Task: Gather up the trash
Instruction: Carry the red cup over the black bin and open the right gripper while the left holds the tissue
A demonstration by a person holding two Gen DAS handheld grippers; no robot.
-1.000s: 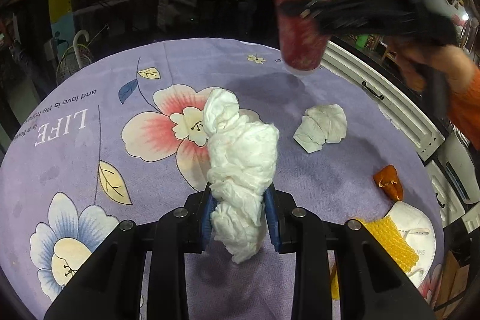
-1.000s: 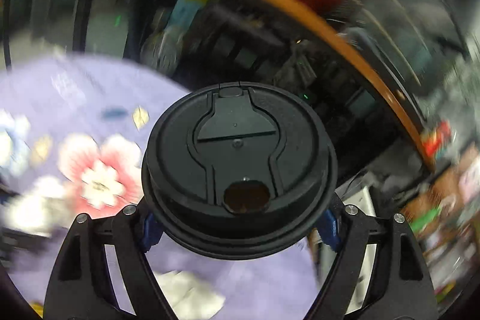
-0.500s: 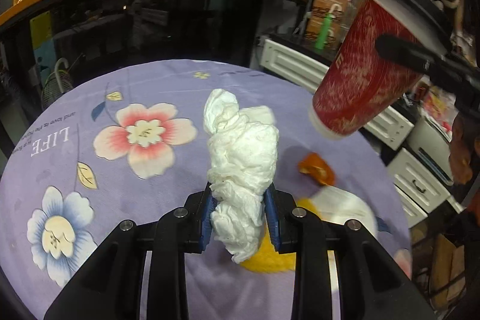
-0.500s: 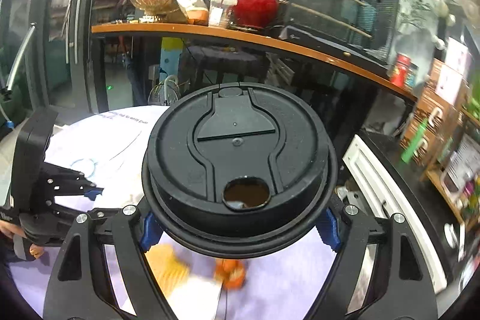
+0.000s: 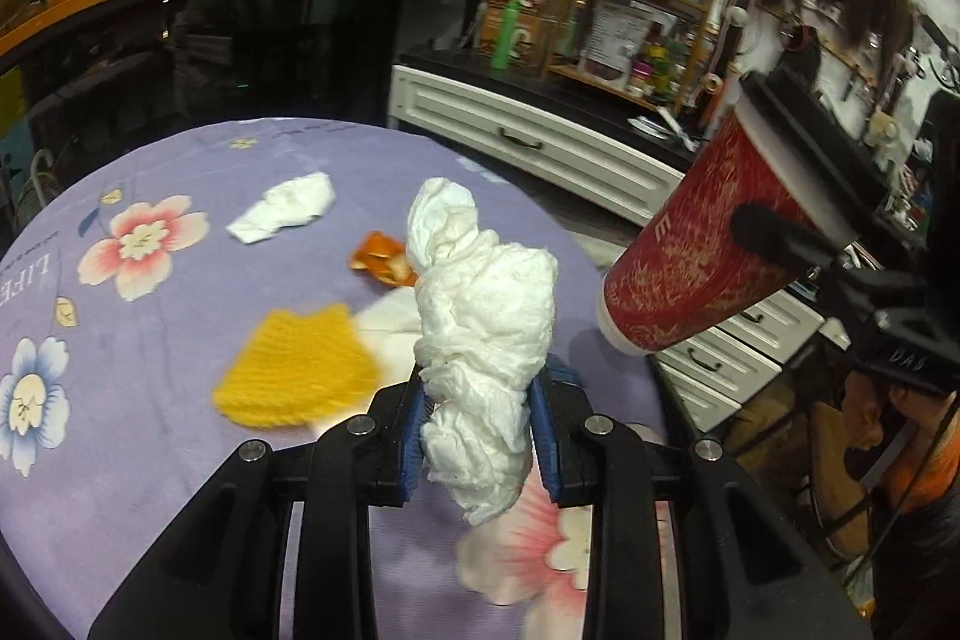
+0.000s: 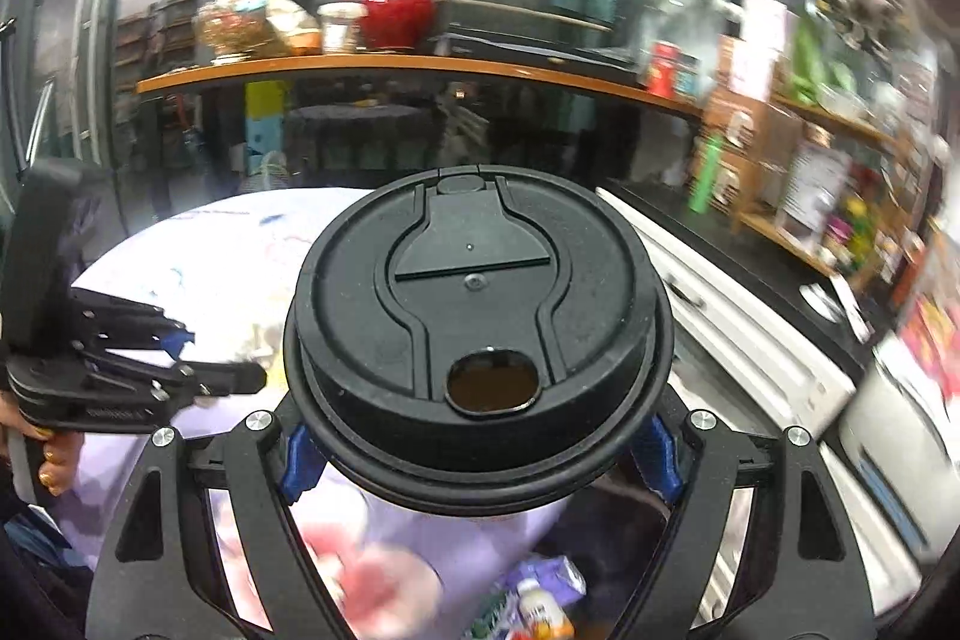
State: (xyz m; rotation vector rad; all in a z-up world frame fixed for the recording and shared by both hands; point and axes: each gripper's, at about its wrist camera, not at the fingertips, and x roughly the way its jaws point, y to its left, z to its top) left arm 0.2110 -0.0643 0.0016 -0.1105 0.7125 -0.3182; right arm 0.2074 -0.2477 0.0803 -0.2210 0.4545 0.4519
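Note:
My left gripper (image 5: 480,436) is shut on a crumpled white tissue wad (image 5: 483,316), held above the purple flowered tablecloth (image 5: 150,328). My right gripper (image 6: 480,451) is shut on a red paper cup with a black lid (image 6: 474,310); in the left wrist view the cup (image 5: 708,250) hangs tilted past the table's right edge. On the cloth lie another crumpled tissue (image 5: 285,208), an orange peel piece (image 5: 378,259), a yellow knitted cloth (image 5: 300,364) and a white sheet (image 5: 390,325). The left gripper (image 6: 216,358) shows at the left of the right wrist view.
A white drawer cabinet (image 5: 528,154) stands beyond the table on the right. A dark counter with an orange top (image 6: 390,67) carries a red vase (image 6: 396,4). Shelves of goods (image 5: 636,16) fill the back right. Below the cup lie colourful packages (image 6: 534,604).
Both grippers have swung to the right, each keeping its hold. The cup has moved from over the table's far side to beyond its right edge and tilted.

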